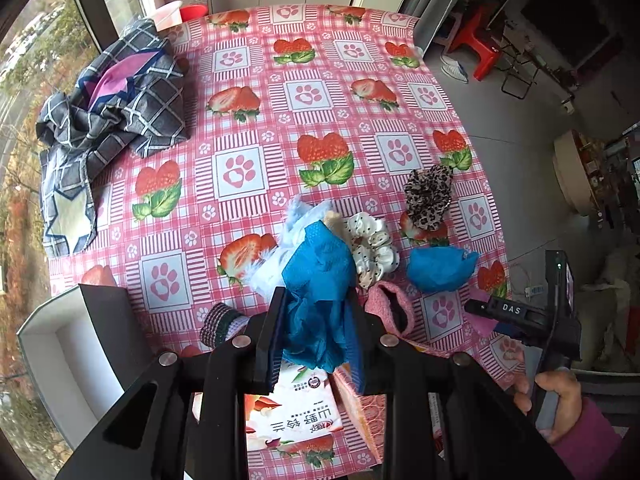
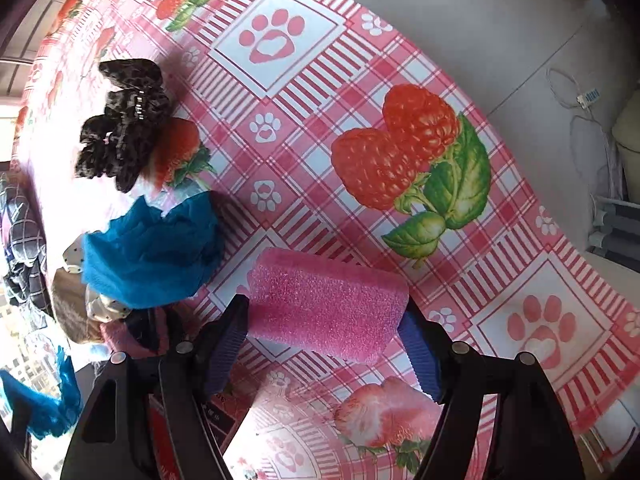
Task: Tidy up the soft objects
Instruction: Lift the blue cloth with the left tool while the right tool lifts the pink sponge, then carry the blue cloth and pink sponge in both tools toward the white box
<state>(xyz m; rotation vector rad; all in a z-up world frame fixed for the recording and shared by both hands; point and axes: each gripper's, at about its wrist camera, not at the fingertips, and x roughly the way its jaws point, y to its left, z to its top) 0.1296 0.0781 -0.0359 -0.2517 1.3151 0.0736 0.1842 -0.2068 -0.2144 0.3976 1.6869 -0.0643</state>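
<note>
Left gripper (image 1: 316,336) is clamped on a blue mesh cloth (image 1: 320,280); right gripper (image 2: 324,344) pinches a pink foam block (image 2: 326,304) above the strawberry tablecloth (image 2: 320,128). Beyond lie scrunchies (image 1: 374,254), then plaid fabric (image 1: 116,108) at the far left edge; open tile floor (image 1: 500,120) borders the right.

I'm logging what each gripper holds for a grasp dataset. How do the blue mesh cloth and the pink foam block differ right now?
The blue mesh cloth hangs crumpled and limp from the left gripper; the pink foam block keeps a firm, rounded rectangular shape. The cloth is pinched narrowly, while the block spans the right gripper at a far wider spread. Both are soft and clamped over the strawberry tablecloth.
</note>
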